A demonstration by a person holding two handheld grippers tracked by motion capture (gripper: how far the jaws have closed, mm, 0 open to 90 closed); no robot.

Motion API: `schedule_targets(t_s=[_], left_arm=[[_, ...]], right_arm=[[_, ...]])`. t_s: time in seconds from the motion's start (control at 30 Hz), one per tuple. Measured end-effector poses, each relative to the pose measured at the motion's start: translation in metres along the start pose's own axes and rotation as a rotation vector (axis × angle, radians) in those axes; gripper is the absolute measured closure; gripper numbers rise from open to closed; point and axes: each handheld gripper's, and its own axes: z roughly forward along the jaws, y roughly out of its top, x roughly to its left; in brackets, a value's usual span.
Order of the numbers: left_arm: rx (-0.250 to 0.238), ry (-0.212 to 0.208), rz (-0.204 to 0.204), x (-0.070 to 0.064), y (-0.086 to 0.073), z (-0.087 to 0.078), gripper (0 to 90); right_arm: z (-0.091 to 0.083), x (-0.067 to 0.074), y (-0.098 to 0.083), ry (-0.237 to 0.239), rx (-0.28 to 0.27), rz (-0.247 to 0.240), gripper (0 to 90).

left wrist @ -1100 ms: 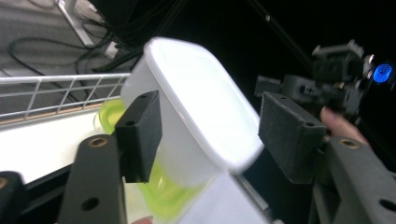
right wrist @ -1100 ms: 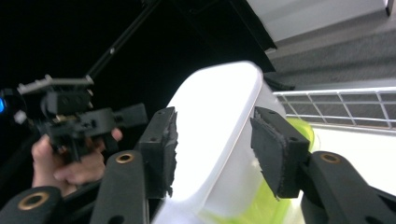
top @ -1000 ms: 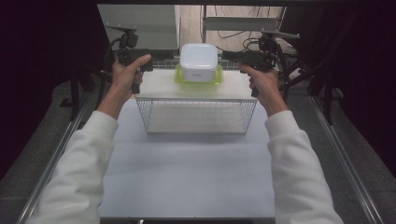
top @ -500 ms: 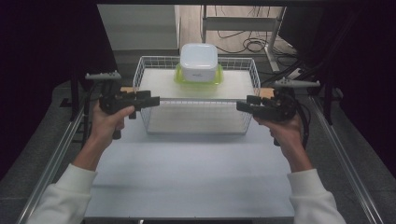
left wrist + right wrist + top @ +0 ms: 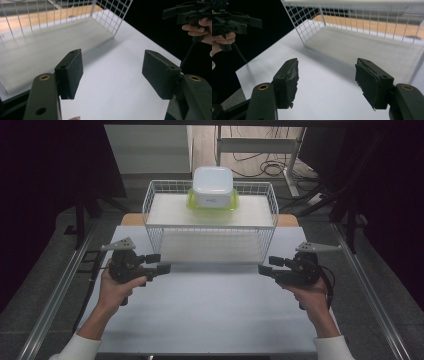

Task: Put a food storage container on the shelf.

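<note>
Left gripper (image 5: pixel 159 264) and right gripper (image 5: pixel 266 265): jaws apart and empty, the right's lately widening; both low at the wire basket's (image 5: pixel 210 231) 7 and 5 o'clock corners. Basket: white mesh, table centre, carrying a lidded tub (image 5: pixel 213 187). Judged light, rigid, springy; grasp opposite rim wires.

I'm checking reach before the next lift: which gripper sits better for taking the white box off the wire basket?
Neither clearly. Left gripper and right gripper are both open, empty and about equally far from the white box centred on the wire basket; probably a two-handed lift.
</note>
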Motion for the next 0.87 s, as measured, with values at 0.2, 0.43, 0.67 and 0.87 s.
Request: schedule_targets(t_s=[0.2, 0.43, 0.67, 0.87], left_arm=[[0.050, 0.016, -0.001, -0.003, -0.032, 0.011, 32.7], [0.104, 0.045, -0.007, -0.003, -0.054, 0.022, 32.7], [0.110, 0.051, -0.017, 0.000, -0.056, 0.025, 32.8], [0.101, 0.055, -0.017, 0.001, -0.056, 0.022, 31.8]], right_arm=[[0.003, -0.007, -0.032, 0.007, 0.020, 0.037, 34.9], [0.013, -0.016, -0.064, -0.006, 0.071, 0.044, 34.7], [0.009, -0.019, -0.071, -0.025, 0.053, 0.041, 34.7], [0.008, -0.019, -0.073, -0.024, 0.035, 0.039, 30.2]])
